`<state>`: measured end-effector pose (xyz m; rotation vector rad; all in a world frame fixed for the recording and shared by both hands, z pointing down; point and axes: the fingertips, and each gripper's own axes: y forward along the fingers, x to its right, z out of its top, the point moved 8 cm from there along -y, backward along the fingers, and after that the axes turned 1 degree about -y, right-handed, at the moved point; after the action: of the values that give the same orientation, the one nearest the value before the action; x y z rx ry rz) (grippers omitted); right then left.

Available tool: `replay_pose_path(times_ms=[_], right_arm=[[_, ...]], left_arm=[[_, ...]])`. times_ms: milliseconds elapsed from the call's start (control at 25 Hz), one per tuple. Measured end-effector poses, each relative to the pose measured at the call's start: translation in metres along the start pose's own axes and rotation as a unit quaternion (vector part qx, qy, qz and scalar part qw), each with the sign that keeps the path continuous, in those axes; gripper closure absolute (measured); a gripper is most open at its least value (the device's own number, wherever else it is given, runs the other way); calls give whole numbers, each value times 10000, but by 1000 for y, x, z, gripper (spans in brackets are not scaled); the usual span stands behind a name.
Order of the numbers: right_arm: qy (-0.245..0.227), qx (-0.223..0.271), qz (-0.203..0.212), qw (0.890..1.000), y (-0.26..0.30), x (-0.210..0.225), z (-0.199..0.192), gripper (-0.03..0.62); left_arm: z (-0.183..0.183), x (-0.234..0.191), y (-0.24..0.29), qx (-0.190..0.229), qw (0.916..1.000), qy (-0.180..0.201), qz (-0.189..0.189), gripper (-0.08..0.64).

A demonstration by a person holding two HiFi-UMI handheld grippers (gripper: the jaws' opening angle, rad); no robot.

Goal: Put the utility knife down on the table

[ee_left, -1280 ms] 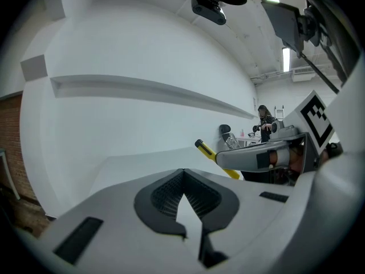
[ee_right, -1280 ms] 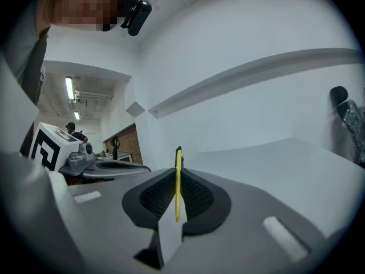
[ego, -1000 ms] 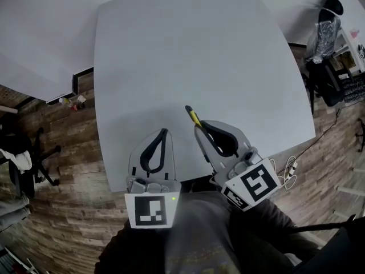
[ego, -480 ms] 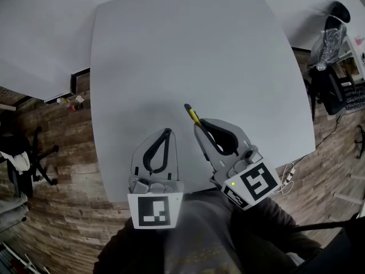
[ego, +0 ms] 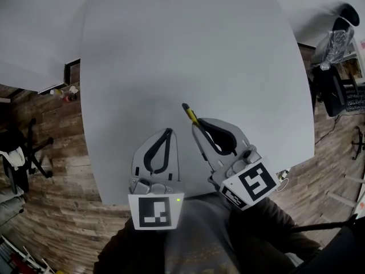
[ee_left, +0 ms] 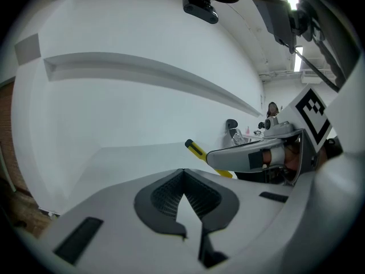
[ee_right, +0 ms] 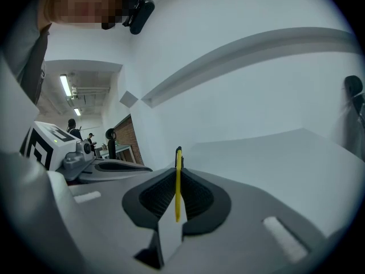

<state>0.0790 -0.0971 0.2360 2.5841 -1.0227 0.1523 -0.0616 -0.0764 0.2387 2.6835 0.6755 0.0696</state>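
So, left to right: left gripper [ego: 166, 133] sits idle over the near edge of the tabletop [ego: 188, 50], jaws pressed together at the tips with nothing between them. Just beside it, right gripper [ego: 197, 127] has its jaws clamped on the knife [ego: 189, 113]. The yellow body is pinched edge-on between them, and the dark front end sticks out past the tips, pointing forward and a bit left. Knife is over the near part of the tabletop; can't tell whether its tip touches the surface. On that evidence the task isn't done: knife not yet set down. Left to do: lower it flat, open the right jaws, back off.
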Motion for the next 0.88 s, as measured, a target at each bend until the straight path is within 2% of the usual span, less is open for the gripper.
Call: replay_pose_path(times_ms=[200,360,880], right_arm=[[65,-111,37,9999,6,8,-5,566],[126,-205,54,9997,16,13,-10,566],[238,-388,17,9990,21,28,-31,566]], left_arm=[[-4,-1,9,-62,9997,-225,76,558],[-8,-6,18,-141,9998,-146,32,558],[-23,-3,33,-333,9987,-370,110,558]])
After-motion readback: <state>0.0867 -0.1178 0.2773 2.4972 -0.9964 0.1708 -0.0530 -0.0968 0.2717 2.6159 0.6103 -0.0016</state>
